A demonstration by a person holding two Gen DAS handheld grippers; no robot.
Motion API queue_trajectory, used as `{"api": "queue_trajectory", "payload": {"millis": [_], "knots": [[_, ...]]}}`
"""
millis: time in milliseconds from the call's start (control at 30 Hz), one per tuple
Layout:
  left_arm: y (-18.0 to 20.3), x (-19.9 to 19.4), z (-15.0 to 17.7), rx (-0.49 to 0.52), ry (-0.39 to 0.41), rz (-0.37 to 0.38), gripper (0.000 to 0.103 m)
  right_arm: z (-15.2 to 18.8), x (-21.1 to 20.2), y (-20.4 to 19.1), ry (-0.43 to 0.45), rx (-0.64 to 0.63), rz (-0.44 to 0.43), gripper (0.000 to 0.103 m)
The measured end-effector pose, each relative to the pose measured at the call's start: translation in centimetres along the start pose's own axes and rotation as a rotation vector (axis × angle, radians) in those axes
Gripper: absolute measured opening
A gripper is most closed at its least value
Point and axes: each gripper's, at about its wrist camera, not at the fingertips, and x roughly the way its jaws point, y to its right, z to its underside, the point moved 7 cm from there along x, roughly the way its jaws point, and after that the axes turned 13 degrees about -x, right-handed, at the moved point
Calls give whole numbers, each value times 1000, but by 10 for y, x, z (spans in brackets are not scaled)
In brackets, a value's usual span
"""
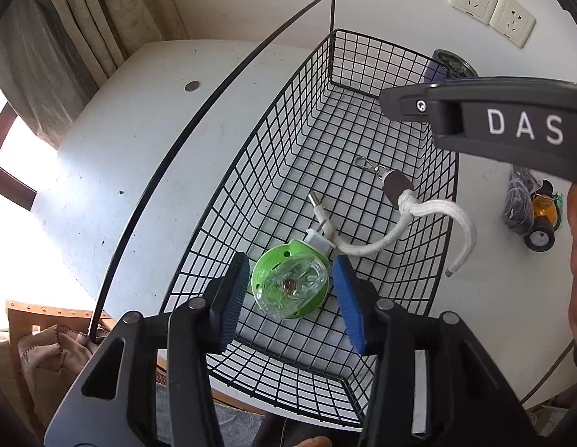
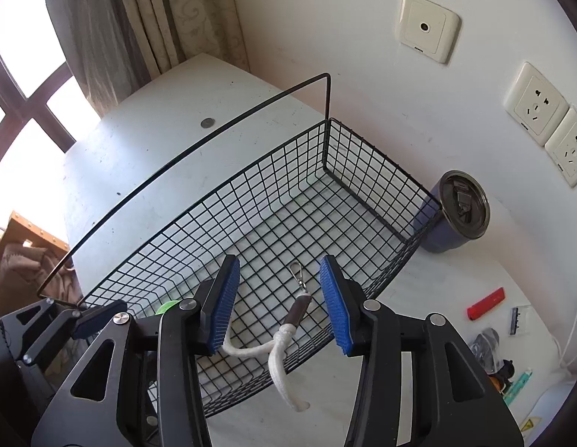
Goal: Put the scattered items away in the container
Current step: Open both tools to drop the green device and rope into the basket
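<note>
A black wire basket [image 1: 363, 56] [image 2: 381, 156] with a tall wire handle stands on the white table. On its floor lies a green plug-in device [image 1: 290, 290] with a clear dome and a white plug. My left gripper [image 1: 290, 264] hangs over it, open, its blue pads flanking the device with small gaps on both sides. A white rope [image 1: 430, 208] [image 2: 279, 339] with a dark ferrule and a metal snap clip [image 2: 296, 272] also lies in the basket, one end draped over the near wall. My right gripper [image 2: 280, 264] is open above the rope, touching nothing.
A blue tumbler [image 2: 456, 216] stands against the basket's far corner. On the table to the right lie a red bar [image 2: 486, 303], a packaged razor [image 2: 517, 320], a bagged cable [image 1: 519, 197] and a small toy car [image 1: 542, 219]. Wall sockets are behind; a curtain and window are left.
</note>
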Motion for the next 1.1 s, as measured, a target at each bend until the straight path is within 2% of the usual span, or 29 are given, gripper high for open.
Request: {"api": "queue_trajectory", "payload": {"millis": [200,667,867,1100], "knots": [[7,-5,2,23,10,2,46,-1,-19,4,28,19,8,48],[15,-19,-1,30,31,0,46,11,-33,18,41,68,32,50],[32,-25,-6,62,35,19,46,34,-43,44,42,145,64,50],[75,-27,-7,175,46,57,46,76,-60,89,31,281,126,50]]}}
